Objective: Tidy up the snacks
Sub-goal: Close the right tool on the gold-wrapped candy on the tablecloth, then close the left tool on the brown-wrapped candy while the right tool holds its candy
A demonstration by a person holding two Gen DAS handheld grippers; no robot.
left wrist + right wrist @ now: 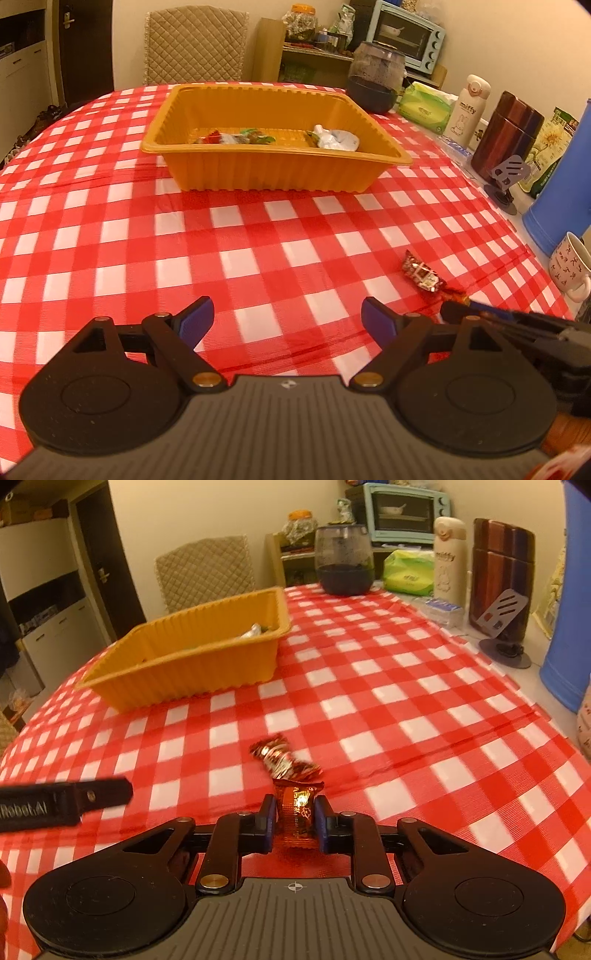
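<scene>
An orange plastic tray [266, 173] [192, 672] stands on the red-checked tablecloth and holds a few wrapped snacks [236, 138], one of them white [338, 139]. My right gripper [295, 818] is shut on an orange-red wrapped candy [297, 812], its blue pads pressing both sides. Just beyond it a dark red wrapped candy [284, 758] [423, 277] lies loose on the cloth. My left gripper [288, 319] hovers low over the cloth, open, with nothing between its fingers. In the left wrist view the right gripper's tip [458, 308] shows at the right, next to the dark candy.
Along the right edge stand a white mug [570, 264], a blue jug [565, 192], a brown canister [508, 134], a grey phone stand [508, 177], a white flask [467, 109], green tissues [424, 107] and a dark glass jar [375, 81]. A quilted chair [194, 48] sits behind the table.
</scene>
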